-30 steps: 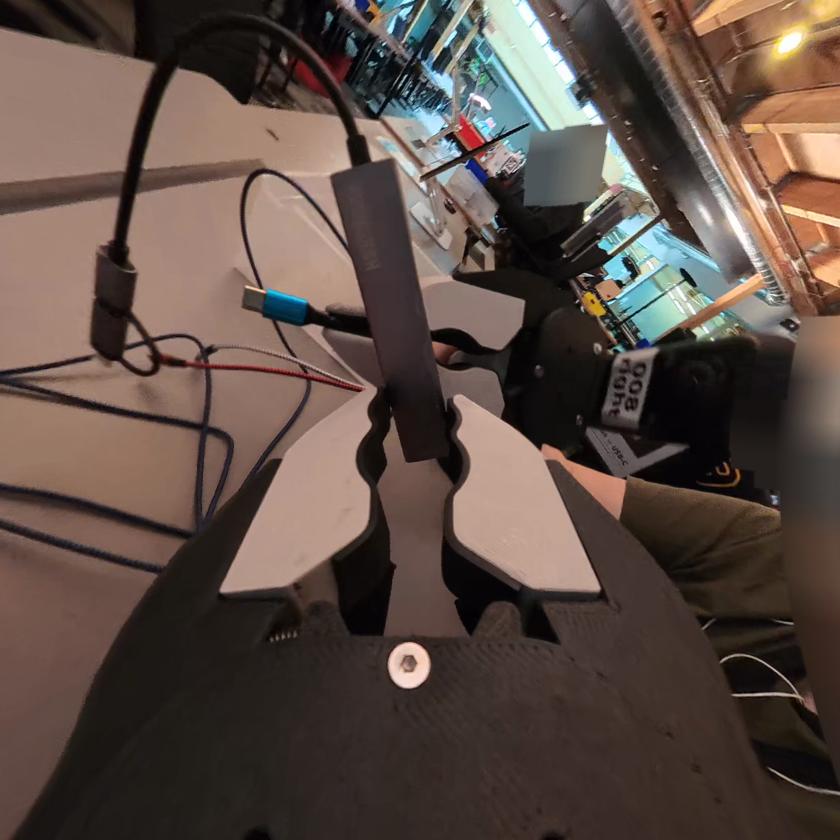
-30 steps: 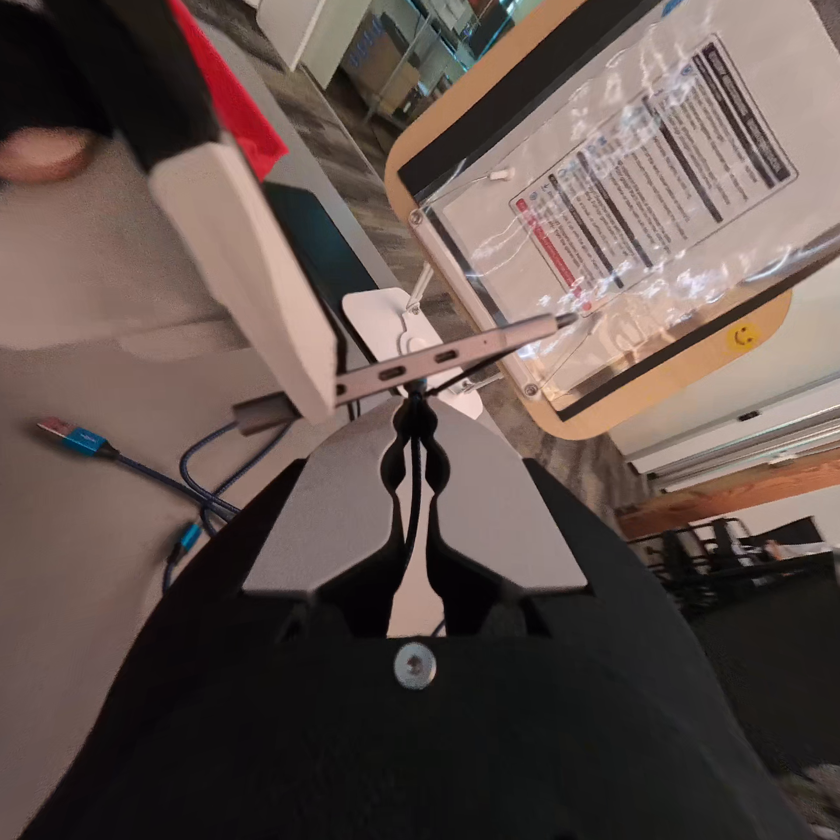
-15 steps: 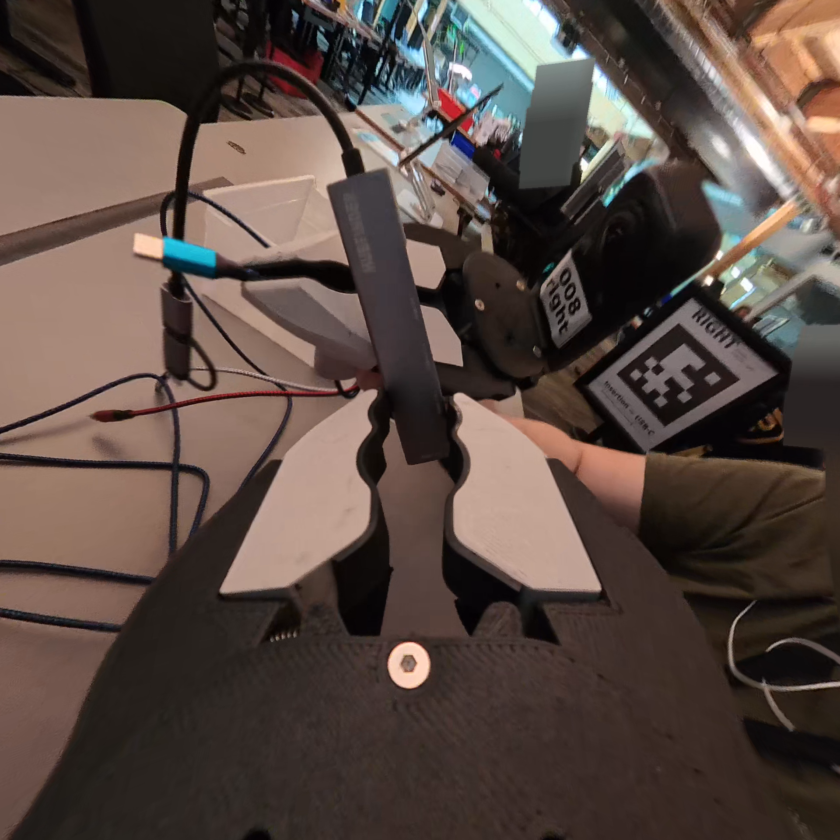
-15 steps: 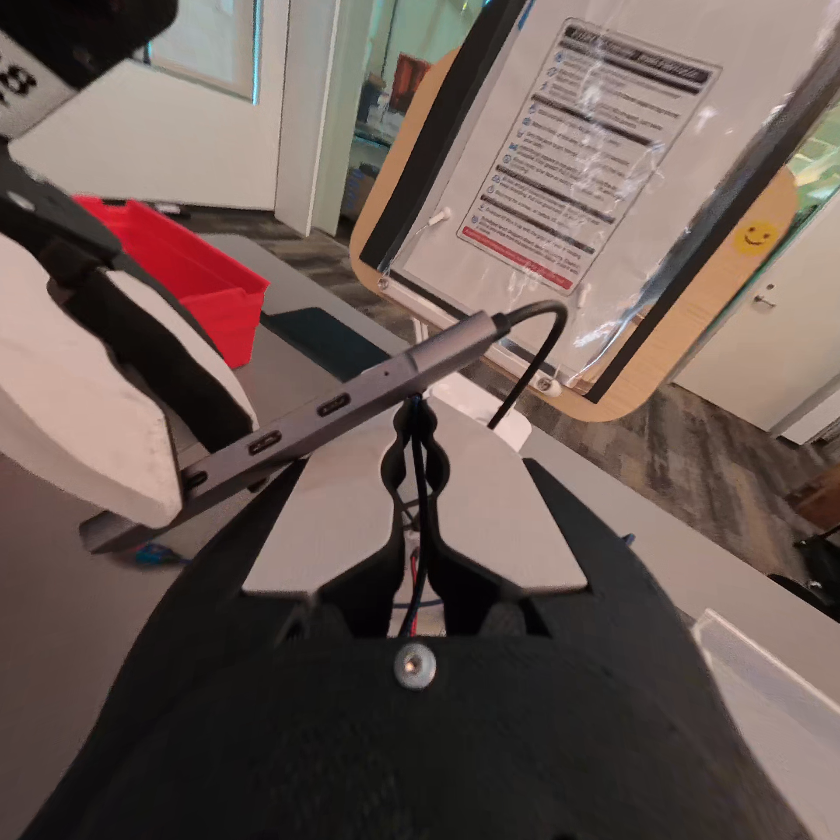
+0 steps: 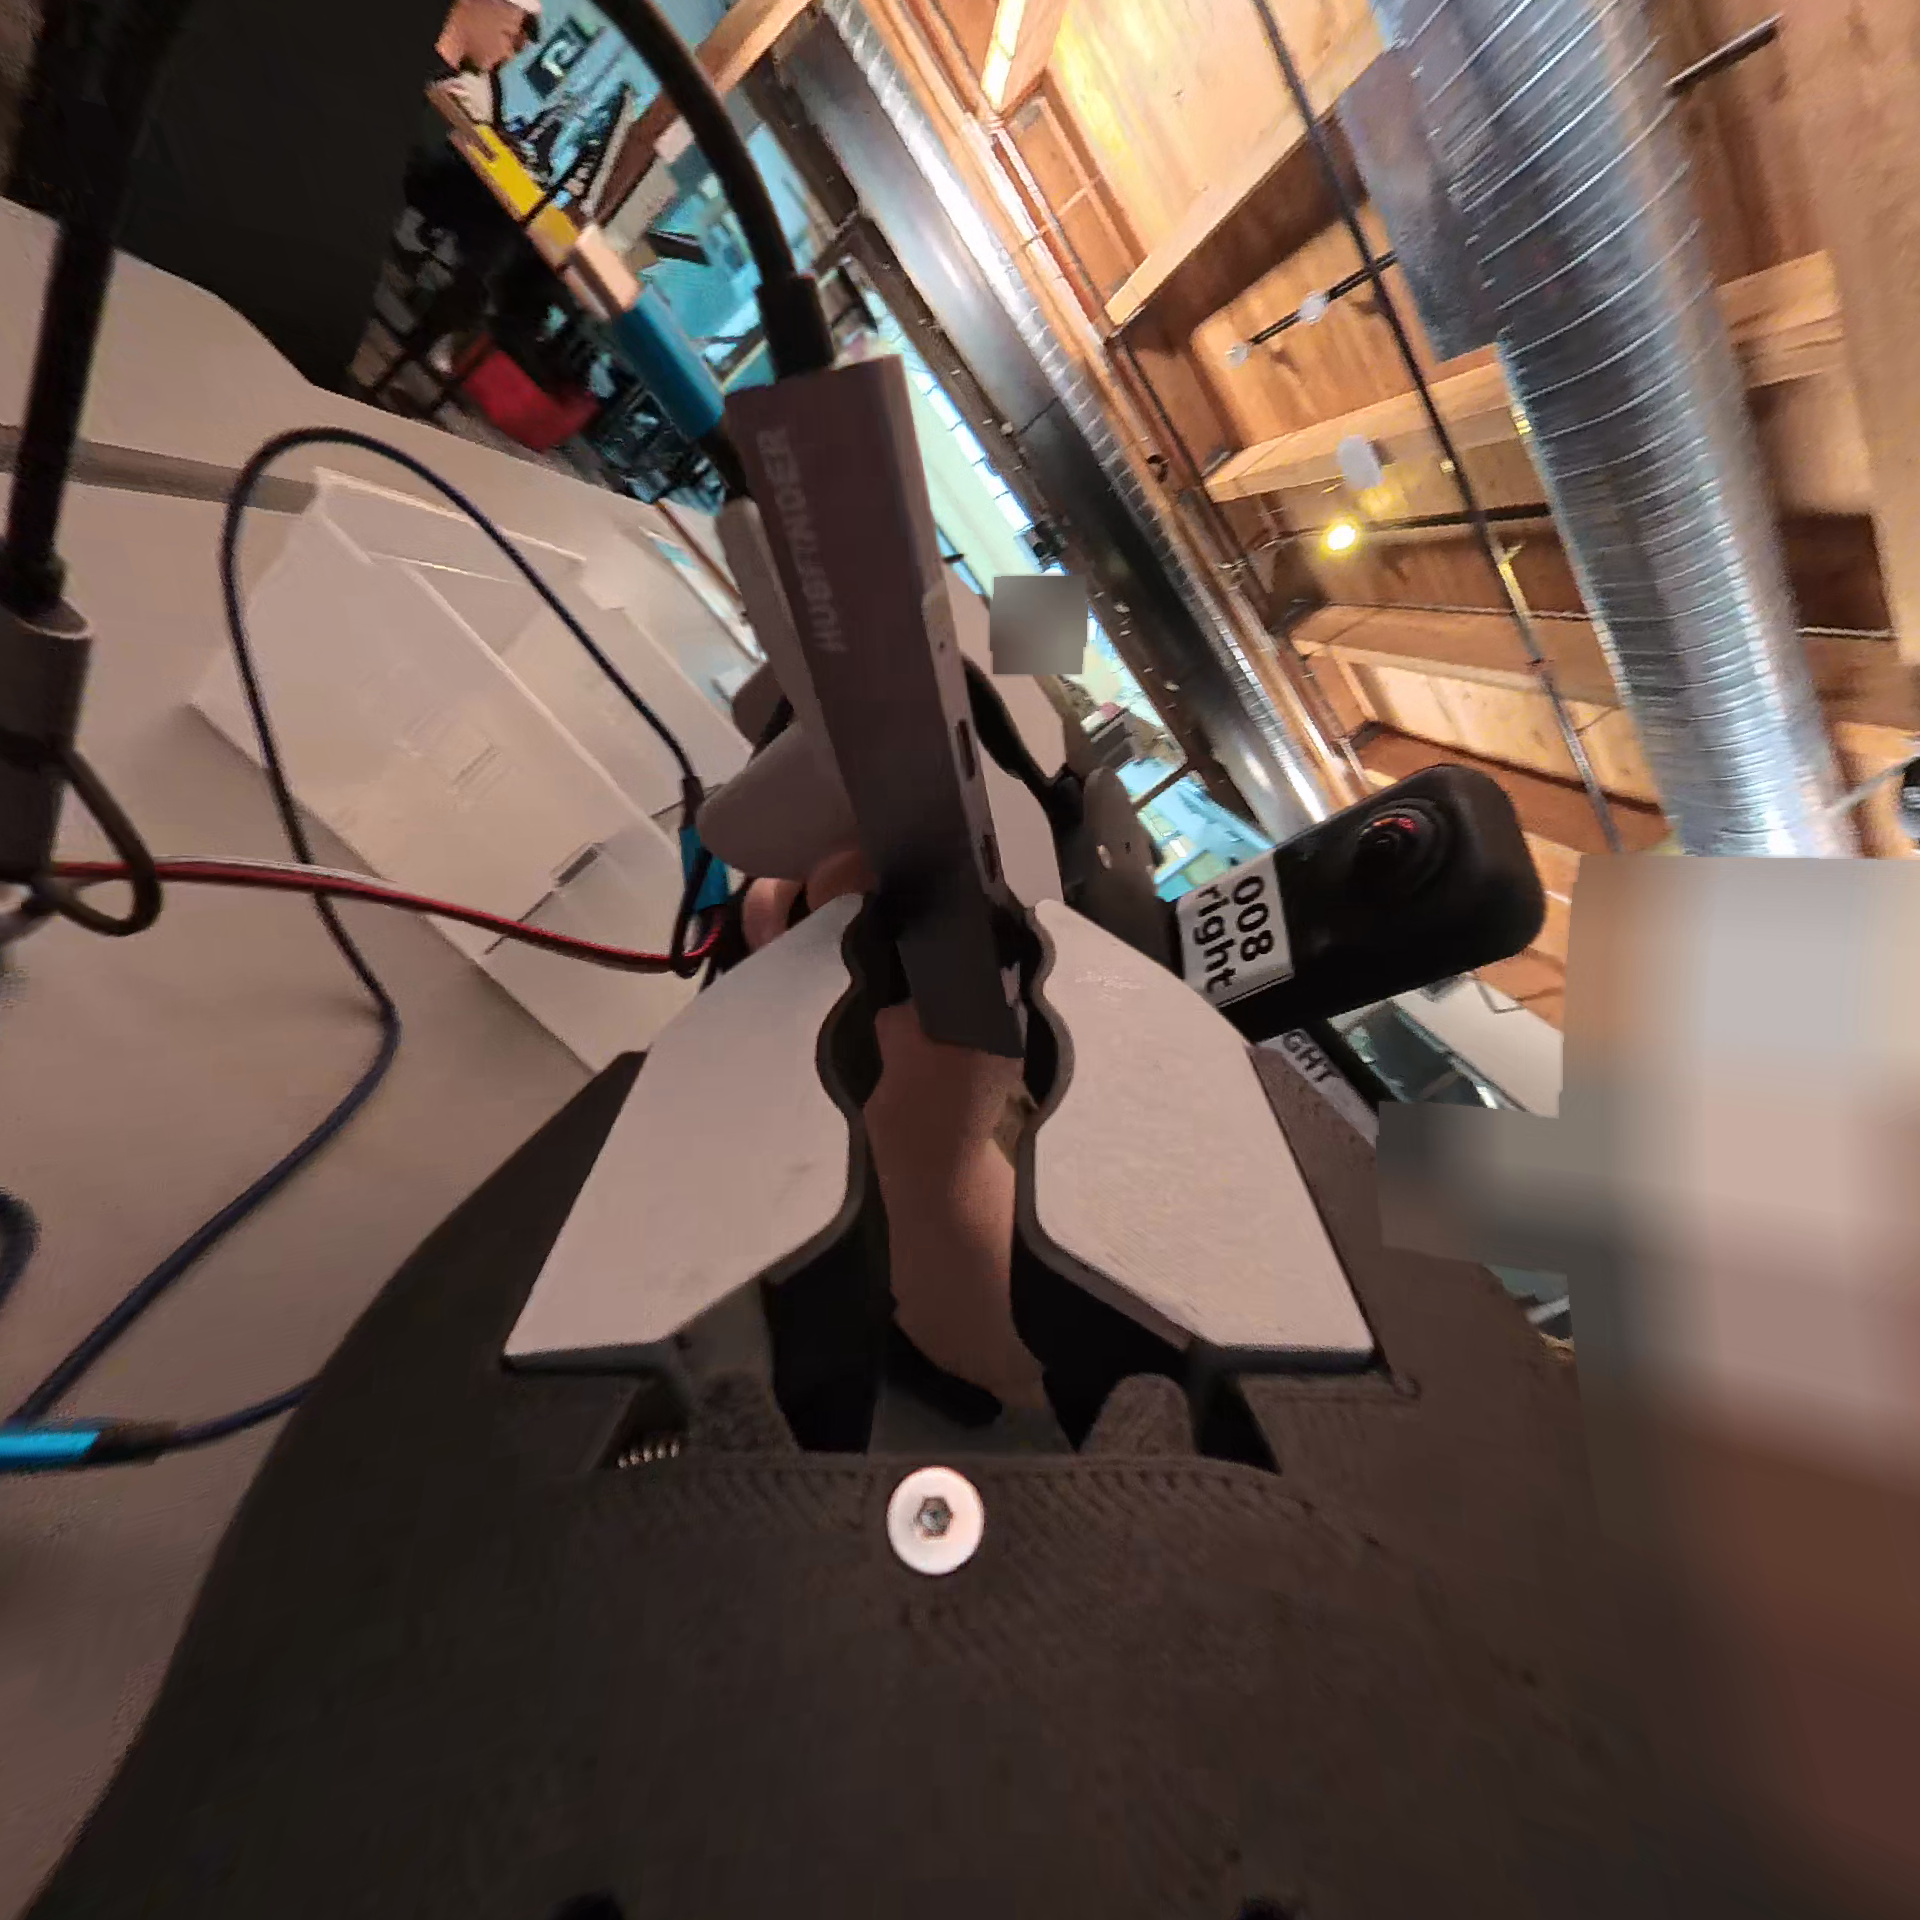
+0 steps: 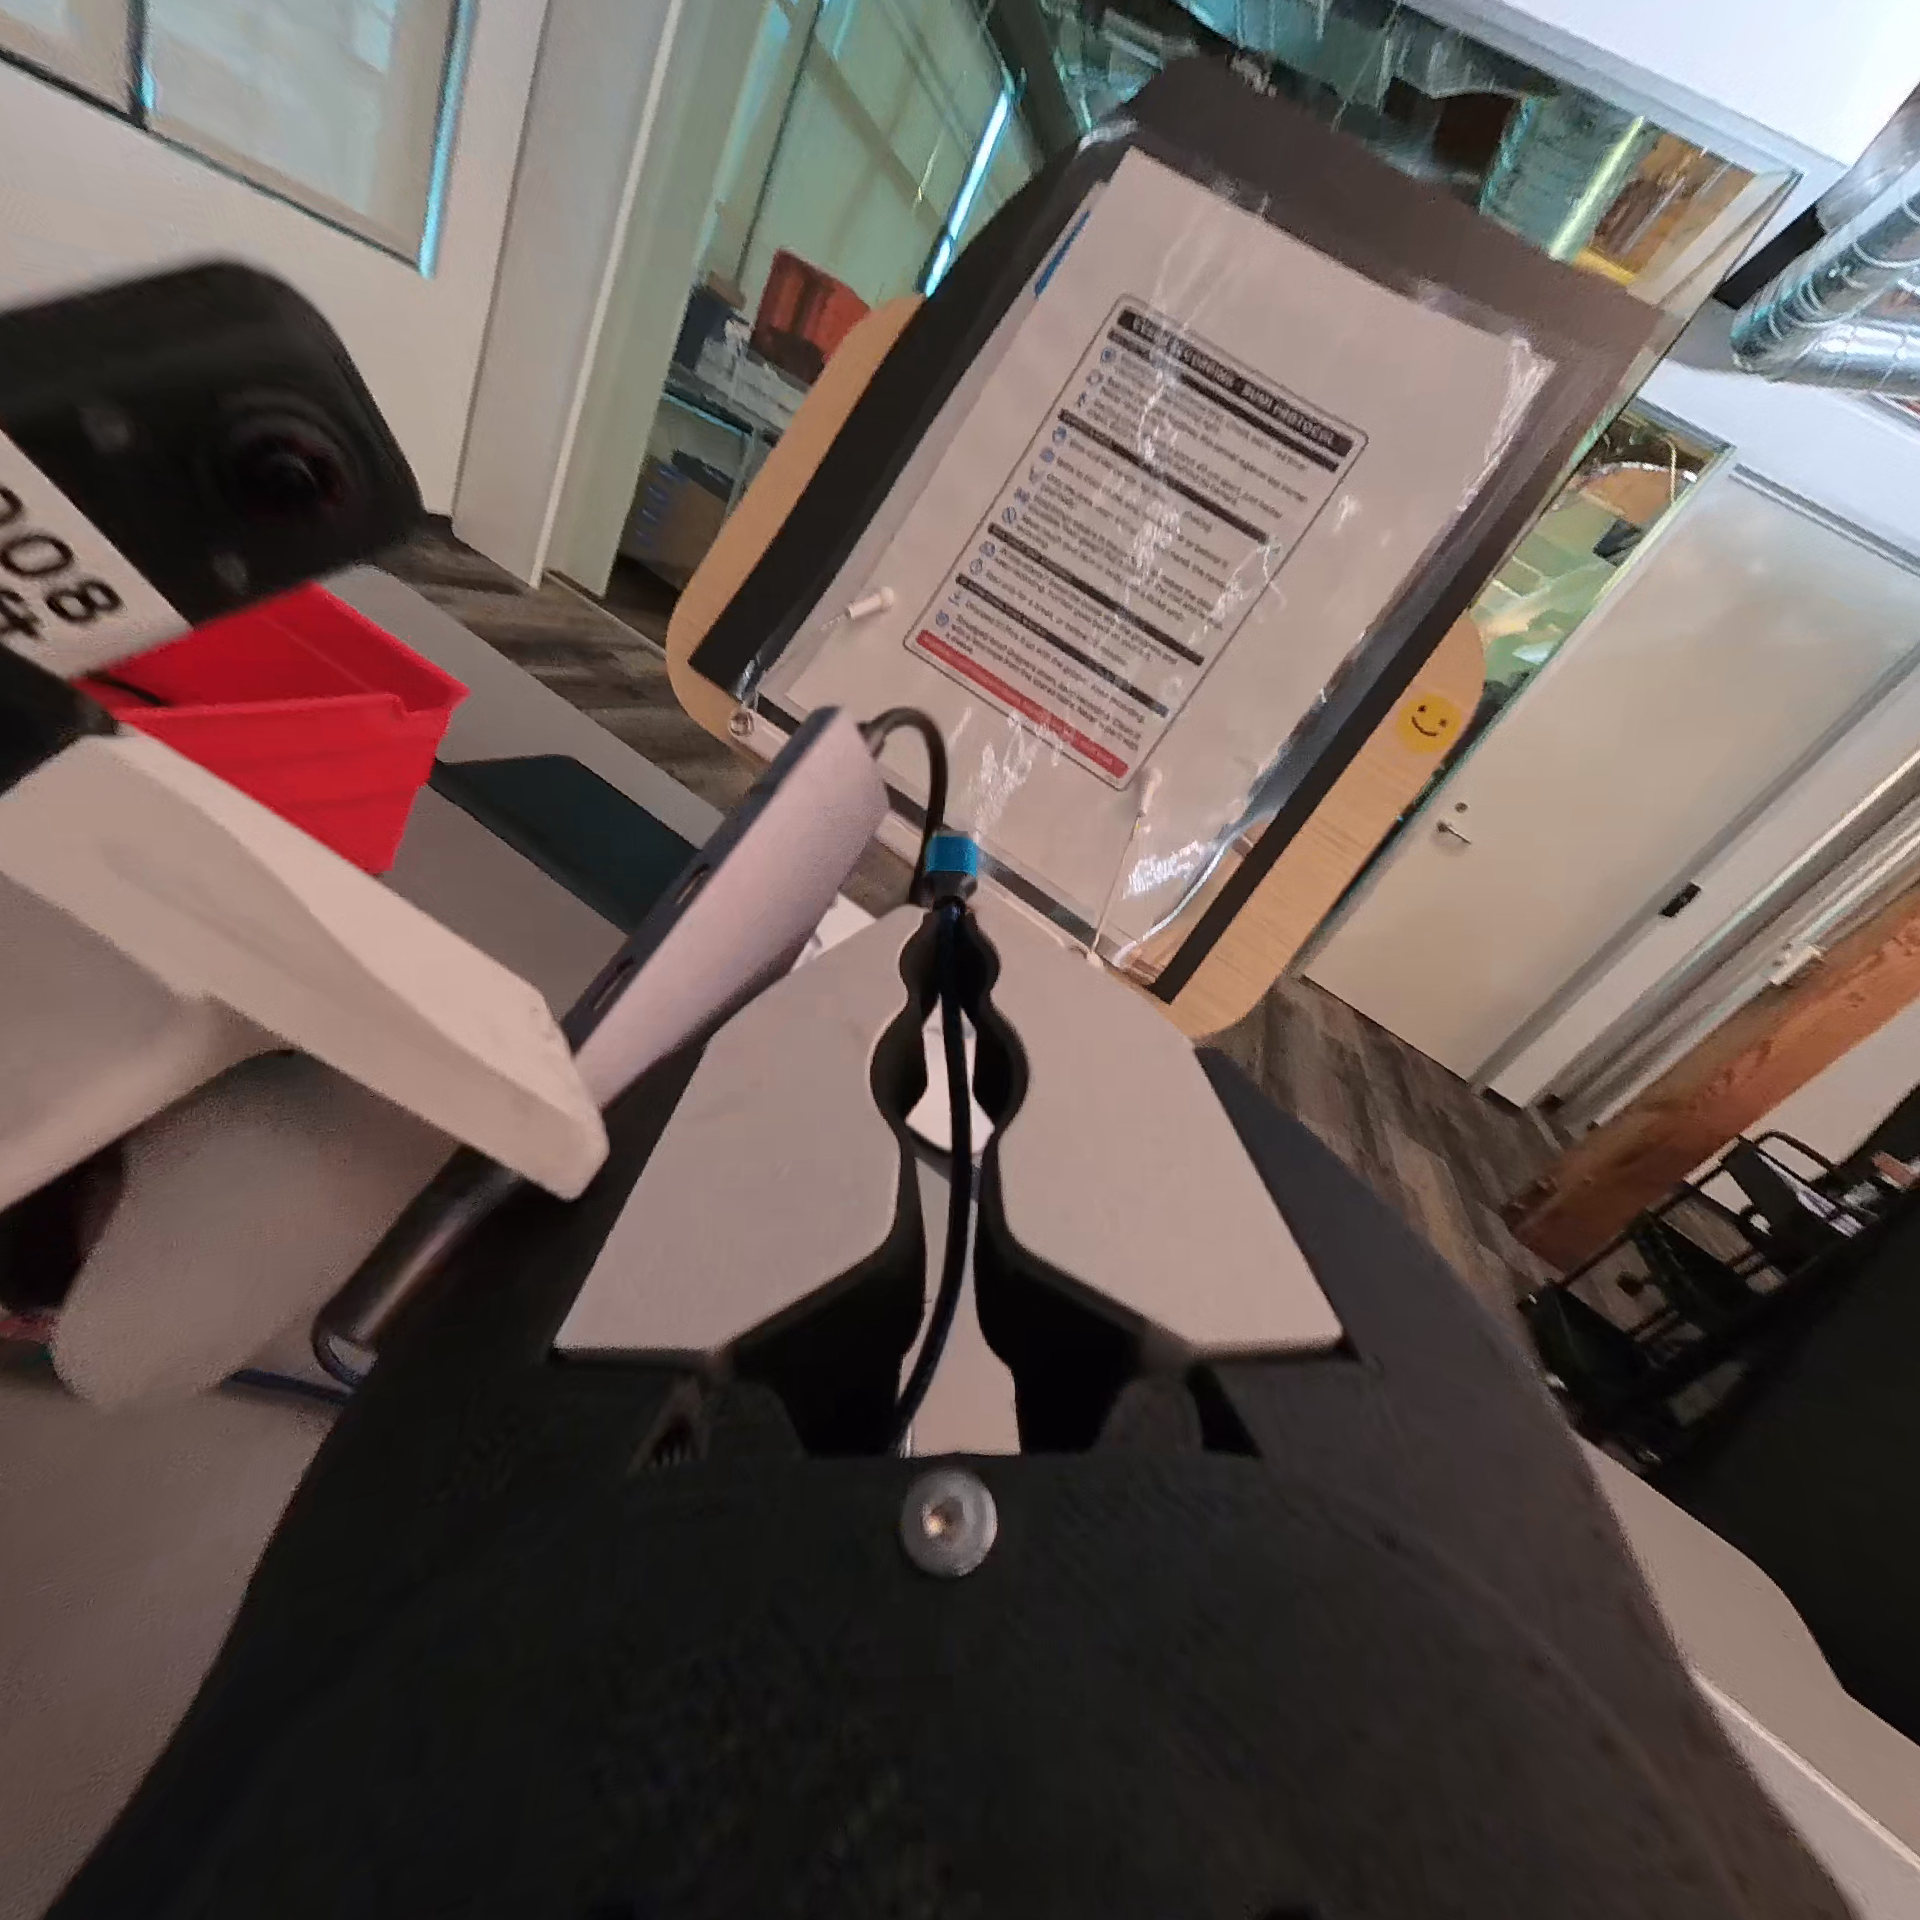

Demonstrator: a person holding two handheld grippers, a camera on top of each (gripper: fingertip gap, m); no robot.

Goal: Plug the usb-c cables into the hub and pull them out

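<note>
My left gripper (image 5: 951, 925) is shut on the lower end of the dark grey hub (image 5: 862, 675) and holds it upright off the table. The hub's ports face right, and its own black cable (image 5: 727, 156) arcs up and left. My right gripper (image 6: 951, 914) is shut on a dark blue cable just behind its blue usb-c plug (image 6: 951, 857). The plug sits beside the hub (image 6: 748, 904), to its right, and is not in a port. In the left wrist view the right gripper's fingers (image 5: 769, 800) and the blue plug (image 5: 701, 873) lie behind the hub.
Loose blue and red cables (image 5: 416, 894) trail over the white table, with another blue plug (image 5: 52, 1444) at the left edge. White boxes (image 5: 416, 675) stand behind them. A red bin (image 6: 291, 727) and a standing sign board (image 6: 1122, 540) are beyond the hub. A person's hand is under the grippers. Left tips to right tips: about 7 cm.
Both grippers have tilted upward. The blue plug has moved from the hub's left to close behind it. In the right wrist view the hub has shifted left and the plug now shows.
</note>
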